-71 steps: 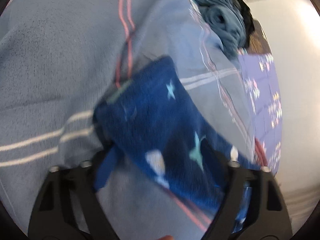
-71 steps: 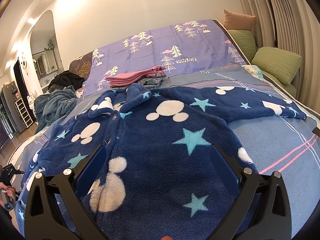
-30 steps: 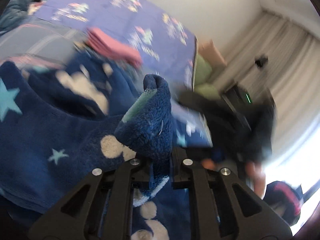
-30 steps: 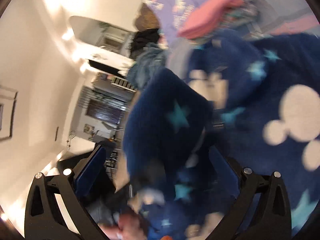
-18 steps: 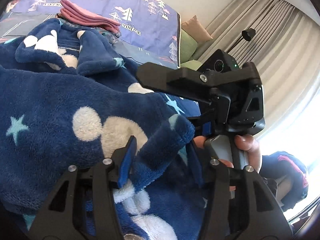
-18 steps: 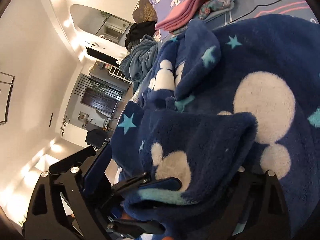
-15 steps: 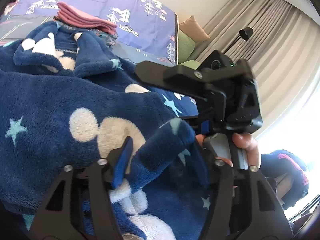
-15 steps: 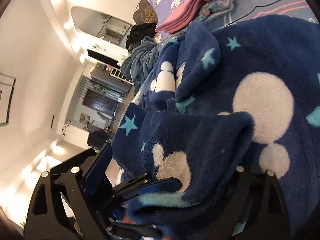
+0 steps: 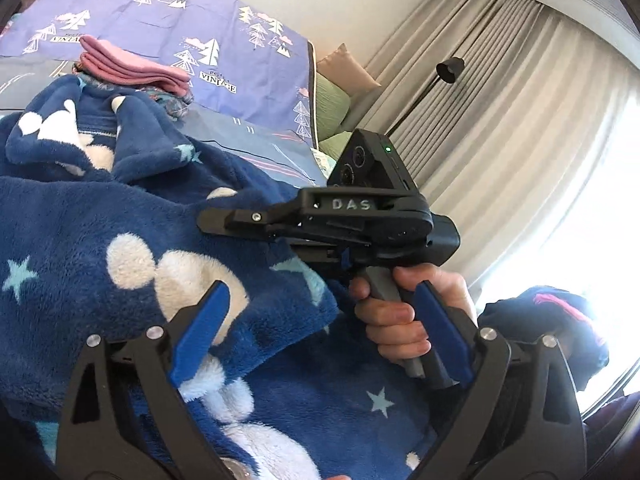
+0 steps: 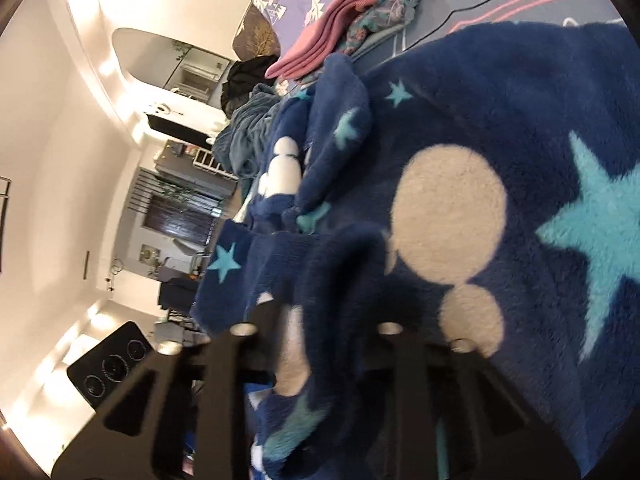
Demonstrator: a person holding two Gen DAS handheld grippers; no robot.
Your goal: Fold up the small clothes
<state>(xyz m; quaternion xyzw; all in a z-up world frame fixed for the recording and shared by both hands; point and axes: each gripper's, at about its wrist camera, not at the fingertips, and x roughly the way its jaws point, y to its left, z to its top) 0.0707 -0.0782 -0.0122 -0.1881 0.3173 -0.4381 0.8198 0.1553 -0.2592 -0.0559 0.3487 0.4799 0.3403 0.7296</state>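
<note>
1. Handover observed: a second ago the left tool (image 9: 316, 336) was clamped on a bunched fleece corner; its jaws have just been opening and now stand wide, with nothing pressed between the blue pads (image 9: 200, 328).
2. Over that second the right tool (image 10: 316, 328) went from spread wide to closed; its jaws have just been closing and now pinch a fold of the blue fleece garment (image 9: 120, 240), which bunches up between its fingers in the right wrist view.
3. Task item location: the garment lies spread on the bed (image 9: 248, 136), its collar end toward the folded pink stack (image 9: 132, 68). The folded-over corner sits at the near edge, far from that stack, under the right tool.
4. From the left wrist view, the right tool lies level over the fleece, nearer than the pink stack, with a hand (image 9: 404, 316) on its grip.
5. Risk: the fleece is thick and slippery-piled; a shallow bite may let the corner slide out when pulled.
6. Risk: the right tool may have caught two layers, which would drag the lower layer and skew the fold.
7. Risk: the open left tool stands close to the fleece; its pad could snag the pile and disturb the laid part.
</note>
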